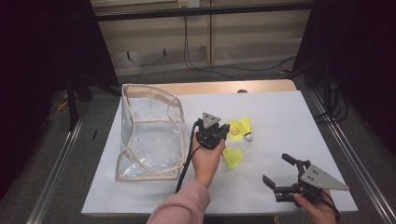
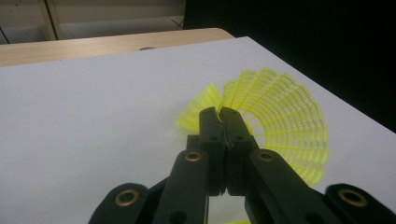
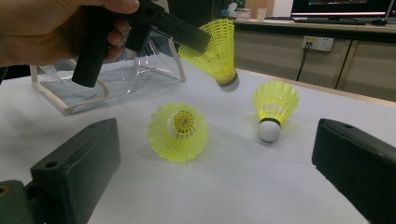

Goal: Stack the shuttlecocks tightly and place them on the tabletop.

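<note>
Three yellow mesh shuttlecocks are here. My left gripper (image 2: 219, 114) is shut on the skirt rim of one shuttlecock (image 2: 280, 126), which hangs off the white table with its dark cork down (image 3: 215, 51). Seen from above, that gripper (image 1: 226, 130) is at mid-table in a pink-sleeved hand. A second shuttlecock (image 3: 274, 108), with a white cork, stands just beyond (image 1: 243, 127). The third (image 3: 177, 131) lies on its side nearer me (image 1: 232, 157). My right gripper (image 1: 276, 169) stands open and holds nothing at the front right, its jaws (image 3: 219, 163) wide apart facing the shuttlecocks.
A clear plastic bag with beige trim (image 1: 149, 135) stands open on the left of the white sheet (image 1: 280, 112), also behind the left hand (image 3: 116, 74). A wooden table edge (image 1: 219, 87) runs along the back. Cables lie on the floor beyond.
</note>
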Available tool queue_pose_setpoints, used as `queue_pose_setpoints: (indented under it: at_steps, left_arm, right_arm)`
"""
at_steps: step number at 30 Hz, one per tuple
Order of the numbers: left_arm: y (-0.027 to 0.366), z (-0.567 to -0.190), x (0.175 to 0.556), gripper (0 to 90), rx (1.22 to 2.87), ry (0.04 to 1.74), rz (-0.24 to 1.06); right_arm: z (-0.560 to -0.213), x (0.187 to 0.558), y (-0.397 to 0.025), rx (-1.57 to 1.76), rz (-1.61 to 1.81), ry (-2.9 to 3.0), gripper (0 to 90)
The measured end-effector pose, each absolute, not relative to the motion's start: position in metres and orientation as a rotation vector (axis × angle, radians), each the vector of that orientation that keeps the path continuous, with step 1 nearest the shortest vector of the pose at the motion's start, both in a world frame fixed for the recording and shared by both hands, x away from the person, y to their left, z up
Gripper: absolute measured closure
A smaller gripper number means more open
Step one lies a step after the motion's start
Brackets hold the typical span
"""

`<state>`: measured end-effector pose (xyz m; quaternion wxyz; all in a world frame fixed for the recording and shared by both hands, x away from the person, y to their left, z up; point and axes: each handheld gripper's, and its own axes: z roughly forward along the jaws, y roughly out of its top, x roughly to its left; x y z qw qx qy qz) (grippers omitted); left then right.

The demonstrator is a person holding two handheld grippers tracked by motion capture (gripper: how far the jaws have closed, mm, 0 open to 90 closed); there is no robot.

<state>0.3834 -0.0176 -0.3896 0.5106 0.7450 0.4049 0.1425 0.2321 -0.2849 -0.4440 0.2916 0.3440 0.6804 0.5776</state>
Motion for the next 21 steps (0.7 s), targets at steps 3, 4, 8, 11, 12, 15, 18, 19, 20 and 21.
queue_pose_setpoints:
  at_steps: [3,4,8,11,12,15,18,19,20,21]
  left_arm:
    - [-0.017,-0.391,0.385,88.6,1.796,0.982,0.355]
    - [-0.017,-0.393,0.388,88.6,1.793,0.997,0.352]
    - [-0.016,-0.395,0.391,88.4,1.793,1.007,0.369]
    - [-0.014,-0.397,0.395,88.4,1.792,1.027,0.390]
    - [-0.013,-0.397,0.396,88.4,1.796,1.033,0.396]
    - [-0.011,-0.399,0.399,88.2,1.795,1.055,0.404]
    - [-0.010,-0.401,0.401,88.2,1.792,1.067,0.412]
    - [-0.010,-0.401,0.401,88.1,1.798,1.069,0.417]
    - [-0.010,-0.401,0.401,88.1,1.799,1.069,0.422]
    - [-0.010,-0.402,0.401,88.1,1.799,1.067,0.428]
  right_arm:
    - [-0.444,0.232,-0.285,0.918,1.542,1.813,1.0]
    - [-0.444,0.232,-0.285,0.917,1.542,1.813,1.1]
    - [-0.444,0.232,-0.285,0.915,1.543,1.814,1.0]
    - [-0.444,0.232,-0.285,0.914,1.545,1.815,1.0]
    - [-0.444,0.232,-0.285,0.917,1.548,1.813,1.0]
    - [-0.444,0.232,-0.285,0.917,1.550,1.813,1.0]
    - [-0.444,0.232,-0.285,0.915,1.550,1.813,1.0]
    - [-0.444,0.232,-0.285,0.913,1.548,1.815,1.1]
    - [-0.444,0.232,-0.285,0.913,1.548,1.815,1.1]
    - [-0.444,0.232,-0.285,0.917,1.549,1.812,1.0]
